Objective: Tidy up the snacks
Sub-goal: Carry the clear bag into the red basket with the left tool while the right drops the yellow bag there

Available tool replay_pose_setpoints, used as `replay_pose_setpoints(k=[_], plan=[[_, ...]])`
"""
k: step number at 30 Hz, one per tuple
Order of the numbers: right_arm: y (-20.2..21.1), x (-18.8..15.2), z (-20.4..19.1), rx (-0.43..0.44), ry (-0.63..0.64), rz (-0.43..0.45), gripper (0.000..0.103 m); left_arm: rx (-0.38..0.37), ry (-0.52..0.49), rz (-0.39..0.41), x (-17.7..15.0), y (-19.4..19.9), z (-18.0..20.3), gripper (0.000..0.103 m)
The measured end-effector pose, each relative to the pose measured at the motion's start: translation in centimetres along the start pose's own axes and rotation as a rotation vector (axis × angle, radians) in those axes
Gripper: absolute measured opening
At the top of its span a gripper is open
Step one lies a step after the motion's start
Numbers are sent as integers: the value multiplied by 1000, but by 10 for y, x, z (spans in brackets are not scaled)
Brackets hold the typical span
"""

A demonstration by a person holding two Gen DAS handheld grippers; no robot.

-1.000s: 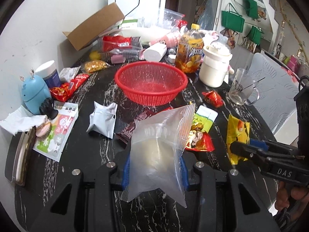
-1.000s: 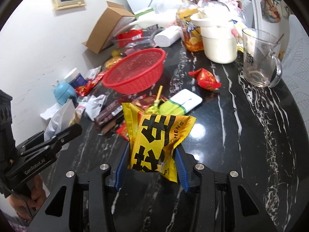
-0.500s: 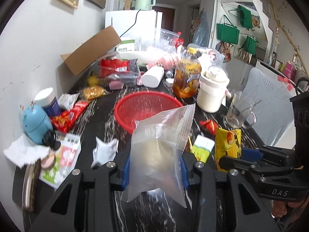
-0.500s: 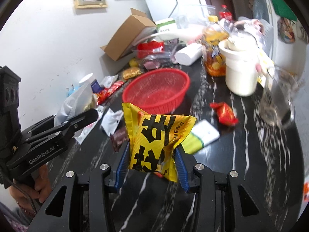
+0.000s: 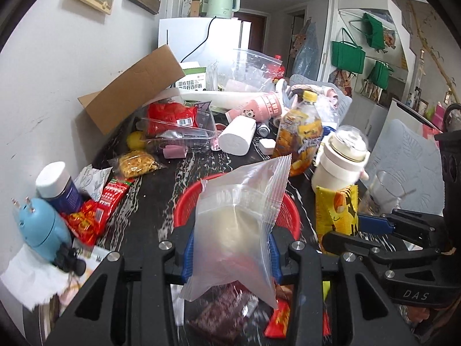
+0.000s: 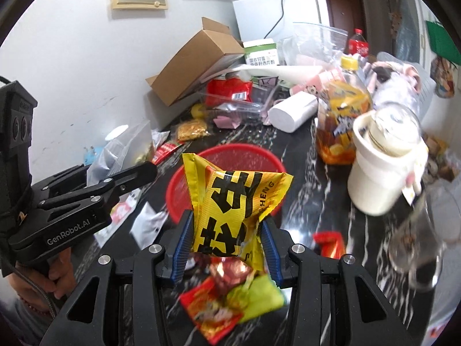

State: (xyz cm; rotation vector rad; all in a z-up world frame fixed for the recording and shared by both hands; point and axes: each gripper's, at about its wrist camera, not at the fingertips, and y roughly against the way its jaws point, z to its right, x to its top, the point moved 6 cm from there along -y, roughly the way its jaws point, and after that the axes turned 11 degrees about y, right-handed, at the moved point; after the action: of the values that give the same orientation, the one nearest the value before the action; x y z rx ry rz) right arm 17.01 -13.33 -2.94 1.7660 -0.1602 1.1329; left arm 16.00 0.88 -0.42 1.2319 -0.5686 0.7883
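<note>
My left gripper (image 5: 230, 255) is shut on a clear zip bag (image 5: 239, 225) holding something pale, lifted above the black marble table. My right gripper (image 6: 224, 255) is shut on a yellow snack packet (image 6: 230, 207) with black characters; the packet also shows in the left wrist view (image 5: 335, 213). A red mesh basket (image 6: 230, 155) stands just beyond both held items, partly hidden by them; its rim shows in the left wrist view (image 5: 187, 201). Loose snack packets (image 6: 219, 302) lie on the table below the right gripper.
A white jar (image 6: 383, 167), a drink bottle (image 6: 343, 121) and a glass mug (image 6: 417, 248) stand to the right. A cardboard box (image 5: 129, 89), clear tray (image 5: 178, 132), red packets (image 5: 95, 213), a blue toy (image 5: 40, 230) and a jar (image 5: 57, 187) crowd the left and back.
Both grippers have risen and moved forward towards the red basket with their loads still held. The table items now sit lower and closer in both views.
</note>
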Motion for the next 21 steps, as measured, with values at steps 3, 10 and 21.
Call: replay_pose_setpoints(k=[3,10,21], plan=[[-13,10,6,9,8,-9,45,3,7,-20,9,-18,-4,40],[-46,25,21,11,32,-53,46,47,12,-66,16,-59,-13,40],[-96,21,39,23,-7,-153,58,107,1,-160,12,-112,-24,42]])
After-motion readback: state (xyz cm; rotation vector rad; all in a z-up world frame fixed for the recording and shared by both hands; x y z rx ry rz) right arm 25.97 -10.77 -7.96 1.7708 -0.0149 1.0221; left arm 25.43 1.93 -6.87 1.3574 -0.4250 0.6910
